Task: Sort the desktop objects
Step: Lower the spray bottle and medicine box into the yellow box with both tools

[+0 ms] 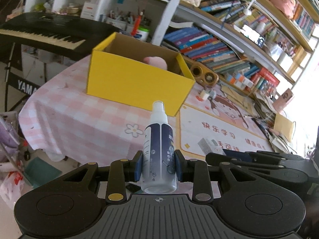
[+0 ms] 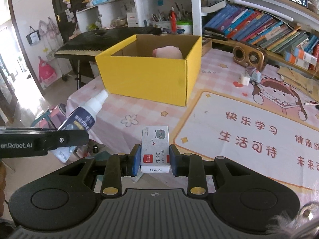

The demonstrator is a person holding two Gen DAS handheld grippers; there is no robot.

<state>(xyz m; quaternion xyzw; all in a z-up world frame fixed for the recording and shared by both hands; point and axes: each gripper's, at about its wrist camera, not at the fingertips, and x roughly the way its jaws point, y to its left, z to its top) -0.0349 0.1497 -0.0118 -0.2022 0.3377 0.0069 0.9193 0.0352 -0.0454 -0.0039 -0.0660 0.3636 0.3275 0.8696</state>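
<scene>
The left gripper [image 1: 159, 165] is clamping a spray bottle [image 1: 158, 153] by its lower body, the blue pads [image 1: 139, 166] pressing on both sides, the jaws set narrow to its width; the bottle is standing up out of the jaws with its white nozzle pointing toward the yellow box [image 1: 139, 83]. The right gripper [image 2: 153, 162] is gripping a staple box [image 2: 155, 149] — a small white carton with a cat print — by its near end, pads tight on its two long sides, the rest of it sticking forward over the pink checked tablecloth [image 2: 119, 107]. Both grippers are hanging above the table, side by side, the bottle showing at the left of the right wrist view. The yellow box is sitting open-topped ahead of both, well apart from the jaws, with a pink plush [image 2: 168, 52] lying inside it.
</scene>
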